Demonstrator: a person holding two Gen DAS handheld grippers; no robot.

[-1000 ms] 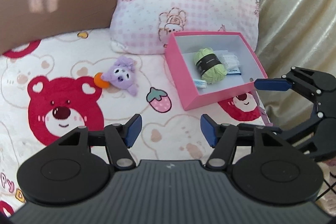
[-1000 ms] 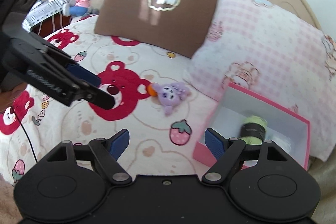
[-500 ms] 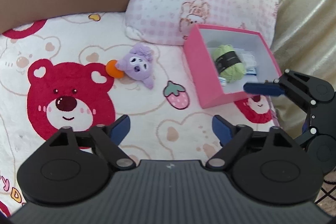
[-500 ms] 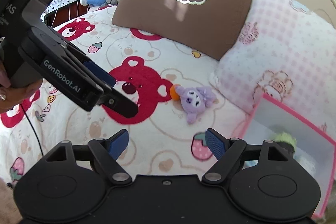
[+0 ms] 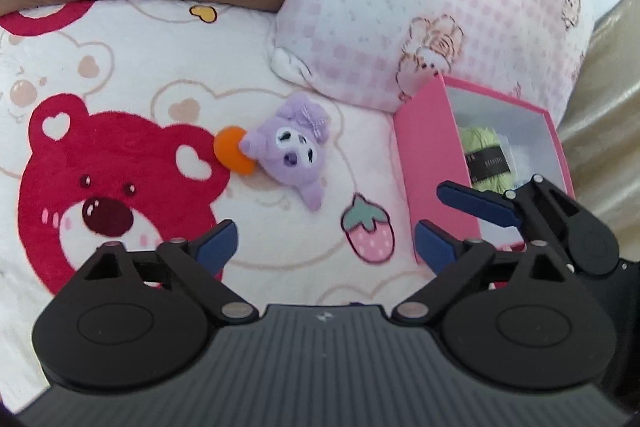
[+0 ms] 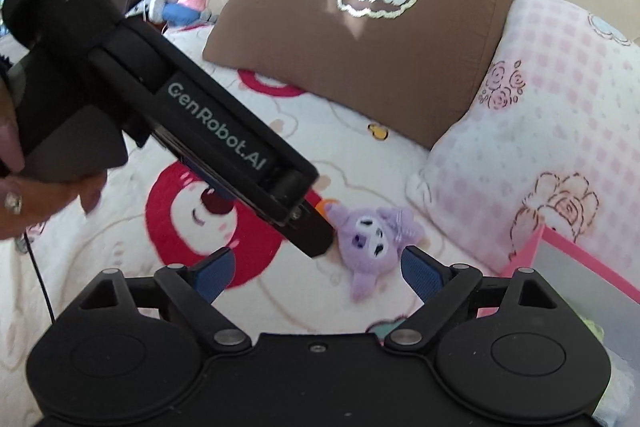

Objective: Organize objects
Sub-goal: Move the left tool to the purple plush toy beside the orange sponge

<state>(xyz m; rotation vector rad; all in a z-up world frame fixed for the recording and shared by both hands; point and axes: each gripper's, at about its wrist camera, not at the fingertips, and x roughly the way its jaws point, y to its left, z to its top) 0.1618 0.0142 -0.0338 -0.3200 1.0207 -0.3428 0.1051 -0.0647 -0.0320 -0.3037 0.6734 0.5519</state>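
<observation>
- Purple plush toy (image 5: 294,151) lies on the bed's bear-print blanket (image 5: 120,67), touching an orange ball (image 5: 232,151), left of the pink box (image 5: 432,163).
- My left tool (image 5: 326,245) is opening, nothing between its pads.
- My right tool (image 6: 316,271) stands wide, empty.

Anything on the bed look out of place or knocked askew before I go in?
The purple plush toy and the orange ball touching it lie loose on the bedspread, outside the pink box. The green yarn is already inside. Nothing looks spilled or damaged.
</observation>
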